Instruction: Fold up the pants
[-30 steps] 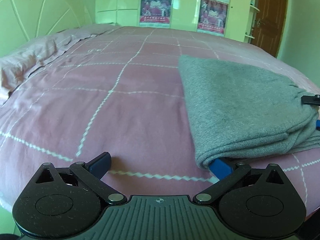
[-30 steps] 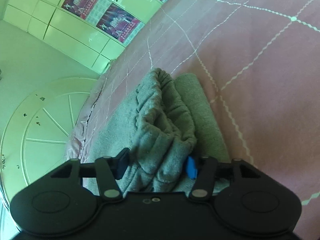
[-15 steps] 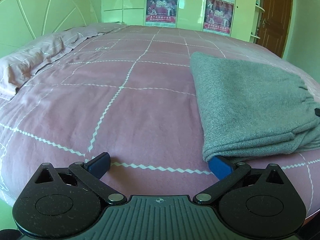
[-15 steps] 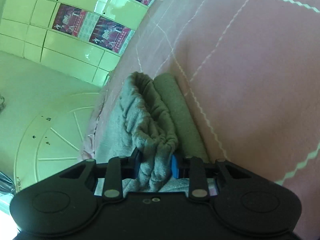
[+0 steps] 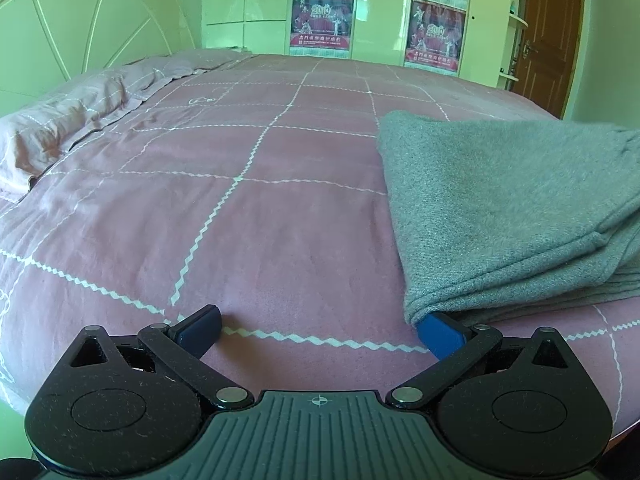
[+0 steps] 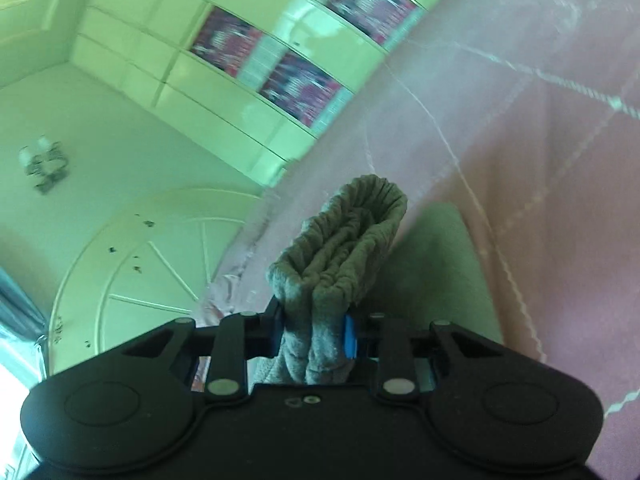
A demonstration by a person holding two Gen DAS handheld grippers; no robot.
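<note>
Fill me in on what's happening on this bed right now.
A person holding a gripper in each hand is folding grey pants on a pink bedspread. The right gripper has just been closing and now pinches the gathered waistband, which stands lifted off the bed. The left gripper is wide open at the folded stack's near corner, one blue finger tucked just under the edge, gripping nothing.

light: bright daylight with a green tint
glare: blown-out white at the right wrist view's bottom-left edge
blur: right wrist view smeared, posters (image 6: 296,80) unreadable; left view sharp
edges: fisheye bending, dark corners
</note>
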